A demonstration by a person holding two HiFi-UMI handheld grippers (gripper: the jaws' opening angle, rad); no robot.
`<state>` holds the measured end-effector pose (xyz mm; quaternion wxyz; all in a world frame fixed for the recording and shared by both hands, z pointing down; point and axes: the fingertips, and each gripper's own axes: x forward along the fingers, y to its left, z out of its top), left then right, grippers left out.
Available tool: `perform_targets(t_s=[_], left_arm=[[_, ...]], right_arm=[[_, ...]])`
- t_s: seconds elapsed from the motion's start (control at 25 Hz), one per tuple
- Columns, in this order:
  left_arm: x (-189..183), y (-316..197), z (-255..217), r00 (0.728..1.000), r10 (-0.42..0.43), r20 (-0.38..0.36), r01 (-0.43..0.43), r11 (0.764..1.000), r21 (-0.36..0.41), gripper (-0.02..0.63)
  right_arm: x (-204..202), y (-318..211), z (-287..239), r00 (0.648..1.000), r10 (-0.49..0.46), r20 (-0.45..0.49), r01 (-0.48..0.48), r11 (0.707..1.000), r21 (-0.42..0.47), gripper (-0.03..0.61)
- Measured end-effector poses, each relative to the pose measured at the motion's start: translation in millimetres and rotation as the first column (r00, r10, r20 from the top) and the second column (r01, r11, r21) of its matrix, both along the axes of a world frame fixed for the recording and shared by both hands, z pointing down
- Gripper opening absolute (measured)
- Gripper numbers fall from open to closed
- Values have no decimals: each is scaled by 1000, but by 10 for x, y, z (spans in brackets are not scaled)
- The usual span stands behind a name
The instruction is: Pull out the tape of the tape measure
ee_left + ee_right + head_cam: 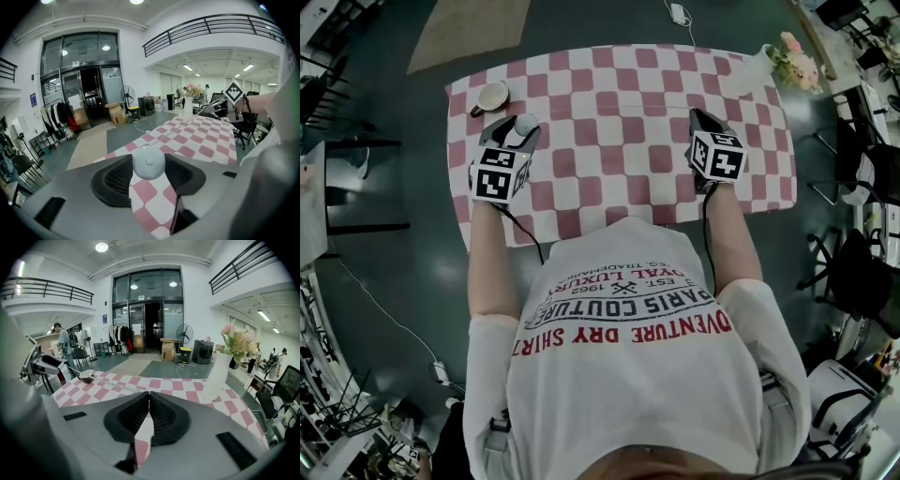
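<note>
A small round pale-grey tape measure (148, 162) sits between the pads of my left gripper (149, 174), which is shut on its sides just above the red-and-white checked tablecloth (201, 140). In the head view that tape measure (526, 123) shows at the tip of the left gripper (517, 130), over the table's left part. No tape shows drawn out of it. My right gripper (697, 118) hovers over the right part of the table (619, 122), about a table's half-width away. In the right gripper view its jaws (148, 409) are shut together with nothing seen between them.
A cup on a saucer (492, 96) stands at the far left corner, close beyond the left gripper. A white vase with pink flowers (764, 64) stands at the far right corner. The person's body covers the near table edge. Chairs and desks surround the table.
</note>
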<state>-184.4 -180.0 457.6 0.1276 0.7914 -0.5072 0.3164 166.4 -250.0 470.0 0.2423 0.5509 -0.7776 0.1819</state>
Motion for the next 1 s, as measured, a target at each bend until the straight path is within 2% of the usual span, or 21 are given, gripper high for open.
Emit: perform_targets(t_s=[0.16, 0.24, 0.4, 0.64, 1.0], left_arm=[[-173, 9, 29, 996, -40, 82, 40, 999, 2, 230], [-199, 7, 5, 997, -45, 55, 45, 999, 4, 230], [-219, 4, 35, 993, -57, 102, 57, 998, -1, 230], [-189, -2, 26, 996, -72, 45, 72, 997, -5, 230], [17, 28, 290, 1000, -26, 16, 27, 997, -77, 232]], right_arm=[[278, -64, -6, 995, 101, 9, -101, 995, 3, 32], [311, -83, -24, 994, 106, 20, -106, 994, 1, 32], [270, -45, 34, 995, 97, 30, -97, 995, -8, 32], [235, 20, 109, 993, 87, 82, -85, 996, -21, 32], [14, 145, 334, 998, 7, 67, -2, 997, -76, 32]])
